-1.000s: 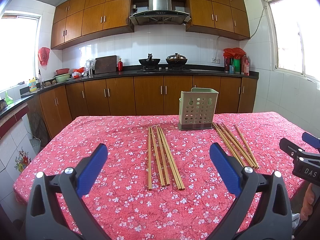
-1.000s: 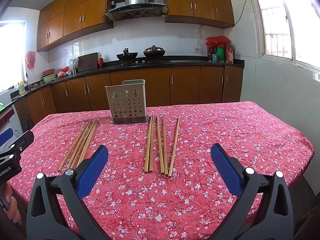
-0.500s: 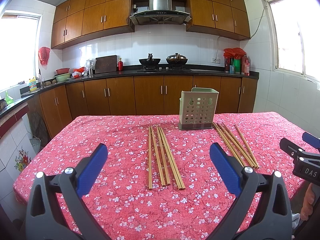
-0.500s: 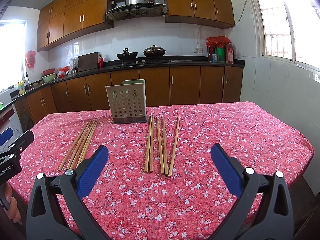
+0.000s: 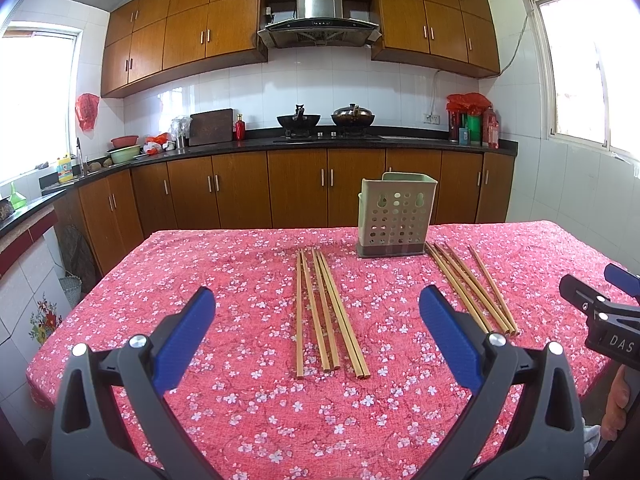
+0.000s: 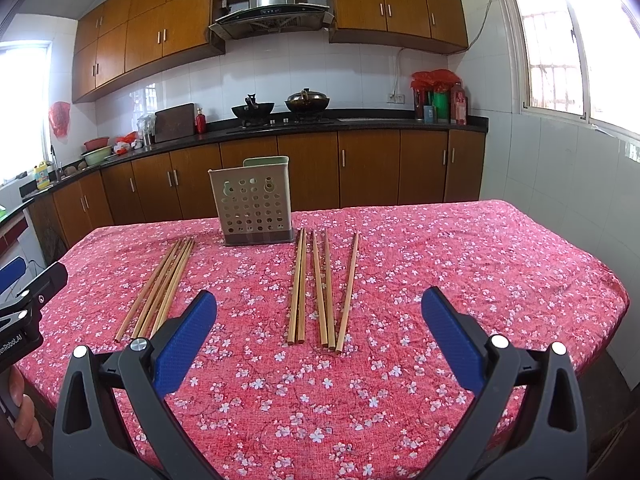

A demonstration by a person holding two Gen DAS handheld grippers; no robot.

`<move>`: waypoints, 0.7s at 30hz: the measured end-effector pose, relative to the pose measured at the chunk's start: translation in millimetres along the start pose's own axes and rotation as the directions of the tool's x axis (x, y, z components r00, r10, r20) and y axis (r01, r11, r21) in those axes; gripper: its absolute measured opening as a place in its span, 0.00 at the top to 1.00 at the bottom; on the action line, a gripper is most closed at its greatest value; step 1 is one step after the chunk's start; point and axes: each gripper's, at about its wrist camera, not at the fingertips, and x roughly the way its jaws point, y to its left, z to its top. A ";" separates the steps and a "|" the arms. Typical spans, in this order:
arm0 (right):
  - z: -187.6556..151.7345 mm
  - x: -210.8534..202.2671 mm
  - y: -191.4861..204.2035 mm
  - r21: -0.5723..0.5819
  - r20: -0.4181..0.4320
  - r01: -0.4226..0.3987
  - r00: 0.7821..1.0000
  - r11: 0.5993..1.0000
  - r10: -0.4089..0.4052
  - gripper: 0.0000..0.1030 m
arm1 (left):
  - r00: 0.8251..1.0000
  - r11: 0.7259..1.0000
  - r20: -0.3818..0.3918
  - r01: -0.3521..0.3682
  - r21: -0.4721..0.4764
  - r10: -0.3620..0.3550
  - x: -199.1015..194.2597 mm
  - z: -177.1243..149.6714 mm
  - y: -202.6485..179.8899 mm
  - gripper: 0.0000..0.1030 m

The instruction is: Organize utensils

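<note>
A pale perforated utensil holder [image 5: 394, 218] stands upright near the table's far edge; it also shows in the right wrist view [image 6: 254, 206]. Two groups of wooden chopsticks lie flat on the cloth. The left group [image 5: 326, 310] lies ahead of my left gripper [image 5: 318, 316], which is open and empty. The right group [image 6: 320, 286] lies ahead of my right gripper [image 6: 320, 314], also open and empty. Each view shows the other group off to the side: the right group [image 5: 470, 286] and the left group [image 6: 160, 288].
The table has a red floral cloth [image 5: 248, 280]. Behind it run wooden kitchen cabinets [image 5: 240, 188] and a dark counter with pots. The right gripper's body [image 5: 600, 316] shows at the left view's right edge; the left gripper's body [image 6: 24, 304] at the right view's left edge.
</note>
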 end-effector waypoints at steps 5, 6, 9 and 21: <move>-1.6 0.1 0.4 0.002 -0.005 0.000 1.000 1.000 0.000 0.02 | 1.000 1.000 -0.005 -0.001 0.002 0.001 4.2 -4.1 -5.0 0.04; -2.3 2.8 0.2 0.002 -0.006 0.000 1.000 1.000 0.000 0.02 | 1.000 1.000 -0.005 -0.002 0.003 0.002 4.4 -4.1 -5.3 0.04; -2.5 2.9 -0.1 0.003 -0.007 0.000 1.000 1.000 0.000 0.02 | 1.000 1.000 -0.006 -0.003 0.005 0.003 5.2 -4.6 -6.1 0.04; 3.5 22.3 -8.4 0.002 -0.053 0.035 0.998 0.999 -0.035 0.02 | 0.996 0.999 -0.081 -0.028 -0.027 0.026 26.7 -3.5 4.3 0.04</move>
